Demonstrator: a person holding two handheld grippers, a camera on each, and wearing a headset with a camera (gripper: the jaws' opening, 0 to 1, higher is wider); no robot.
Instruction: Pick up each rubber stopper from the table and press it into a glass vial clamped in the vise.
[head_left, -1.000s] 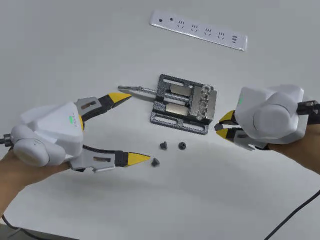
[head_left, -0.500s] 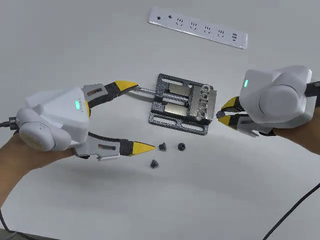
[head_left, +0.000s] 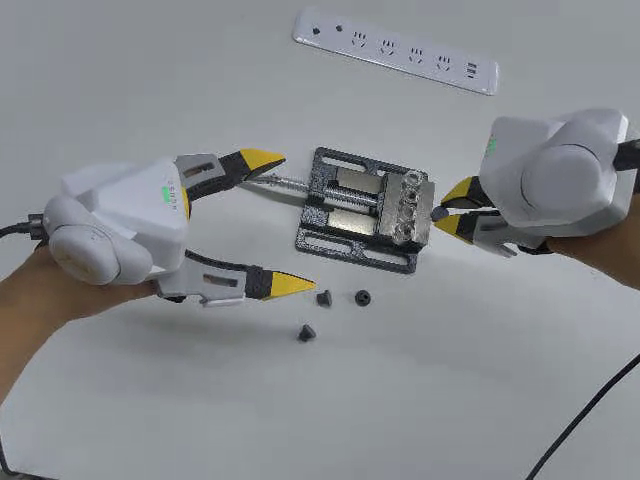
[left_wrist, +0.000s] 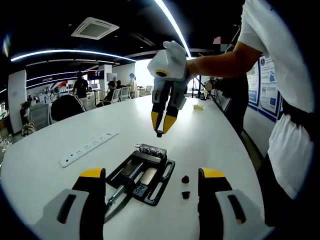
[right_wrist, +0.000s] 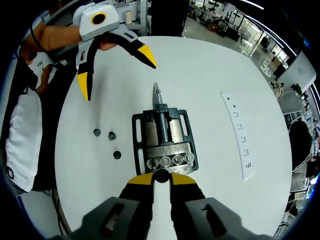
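A small dark vise lies mid-table with a row of several glass vials clamped at its right end. My right gripper hovers just right of that row, shut on a dark rubber stopper; in the right gripper view the stopper sits right before the vials, whose mouths look open. Three more stoppers lie on the table in front of the vise. My left gripper is open, left of the vise, its lower fingertip close to the nearest stopper.
A white power strip lies at the far side of the white table. The vise's screw handle sticks out to the left, between my left gripper's jaws. A black cable crosses the near right corner.
My right gripper has carried its stopper up to the end of the vial row. The open left gripper has moved forward, its lower tip going from the lone near stopper to the pair.
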